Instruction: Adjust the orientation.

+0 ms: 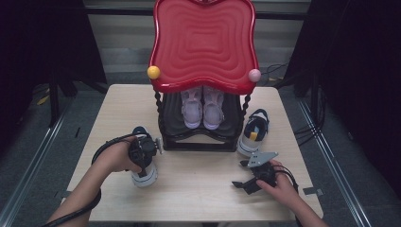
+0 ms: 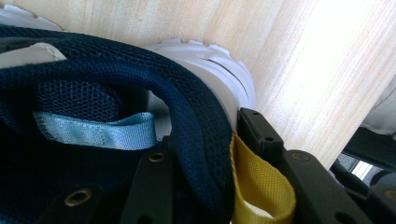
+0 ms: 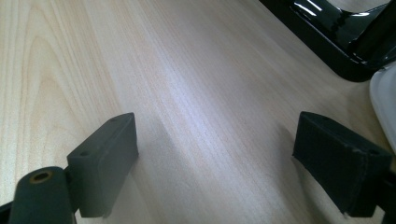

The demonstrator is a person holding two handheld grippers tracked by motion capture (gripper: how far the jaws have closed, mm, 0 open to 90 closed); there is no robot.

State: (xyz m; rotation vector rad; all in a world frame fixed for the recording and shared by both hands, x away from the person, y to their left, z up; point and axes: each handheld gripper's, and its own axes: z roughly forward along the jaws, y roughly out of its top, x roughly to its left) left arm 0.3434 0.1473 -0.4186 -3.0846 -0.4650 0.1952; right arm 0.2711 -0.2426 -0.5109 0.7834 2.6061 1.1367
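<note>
A navy mesh sneaker [image 1: 145, 172] with a white sole stands on the wooden table [image 1: 198, 189] at the front left. My left gripper [image 1: 142, 153] comes down on its heel. In the left gripper view one jaw is inside the shoe and the other outside, against the white heel and the yellow pull tab [image 2: 259, 186]. The padded navy collar [image 2: 196, 116] is pinched between them, so the left gripper [image 2: 205, 149] is shut on it. My right gripper [image 1: 242, 182] rests low on the table at the front right. Its jaws are open over bare wood [image 3: 215, 154].
A rack with a wavy red top [image 1: 203, 42] stands at the back middle. A yellow ball [image 1: 153, 72] and a pink ball [image 1: 254, 75] sit at its corners. Lilac shoes [image 1: 202, 111] stand on its black lower shelf [image 3: 327, 37]. A second navy sneaker [image 1: 253, 132] stands right of the rack.
</note>
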